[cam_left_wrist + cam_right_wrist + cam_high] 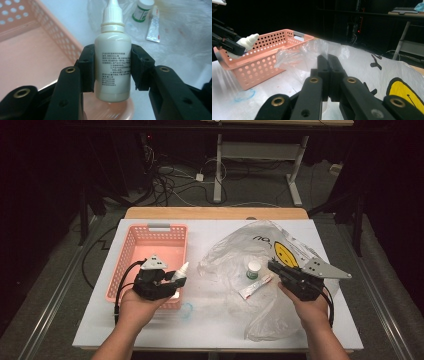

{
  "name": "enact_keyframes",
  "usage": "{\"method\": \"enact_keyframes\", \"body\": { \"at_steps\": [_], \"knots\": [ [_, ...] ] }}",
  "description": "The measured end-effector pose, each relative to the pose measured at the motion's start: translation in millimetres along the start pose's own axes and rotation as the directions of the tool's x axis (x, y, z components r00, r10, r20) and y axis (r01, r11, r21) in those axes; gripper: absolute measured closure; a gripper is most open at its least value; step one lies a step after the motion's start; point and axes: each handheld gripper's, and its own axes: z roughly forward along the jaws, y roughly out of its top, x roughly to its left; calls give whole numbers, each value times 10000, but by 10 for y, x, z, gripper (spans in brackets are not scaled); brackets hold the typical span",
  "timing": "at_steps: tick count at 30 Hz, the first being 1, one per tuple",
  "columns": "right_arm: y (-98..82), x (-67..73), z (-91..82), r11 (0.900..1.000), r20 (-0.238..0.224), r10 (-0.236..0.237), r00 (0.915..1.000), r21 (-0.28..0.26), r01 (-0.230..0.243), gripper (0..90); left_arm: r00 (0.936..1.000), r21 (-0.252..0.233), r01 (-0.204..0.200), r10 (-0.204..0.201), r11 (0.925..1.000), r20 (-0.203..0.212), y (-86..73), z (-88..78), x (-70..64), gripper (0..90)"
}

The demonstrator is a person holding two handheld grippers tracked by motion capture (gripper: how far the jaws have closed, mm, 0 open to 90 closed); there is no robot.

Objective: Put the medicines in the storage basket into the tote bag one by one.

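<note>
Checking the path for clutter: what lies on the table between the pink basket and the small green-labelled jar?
In the high view, only bare white table and the clear plastic bag's crumpled edge separate the pink basket from the small green-labelled jar.

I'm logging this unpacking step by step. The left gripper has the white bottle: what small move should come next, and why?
Probably carry the bottle further over the pink basket and lower it in. The left gripper clamps it upright at the basket's near right corner, so it seems bound there, while the right gripper pinches the plastic bag.
</note>
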Motion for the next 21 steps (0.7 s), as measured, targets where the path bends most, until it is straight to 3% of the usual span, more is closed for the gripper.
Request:
{"method": "enact_keyframes", "body": {
  "at_steps": [7,21],
  "knots": [
    [6,-1,-9,10000,5,40,10000,-8,-40,900,9984,-77,-404,406,9992,400,92,111,-196,581],
    [13,-2,-17,10000,10,18,10000,-53,-18,900,9901,90,-872,857,9961,1109,160,516,-519,581]
  ]
}}
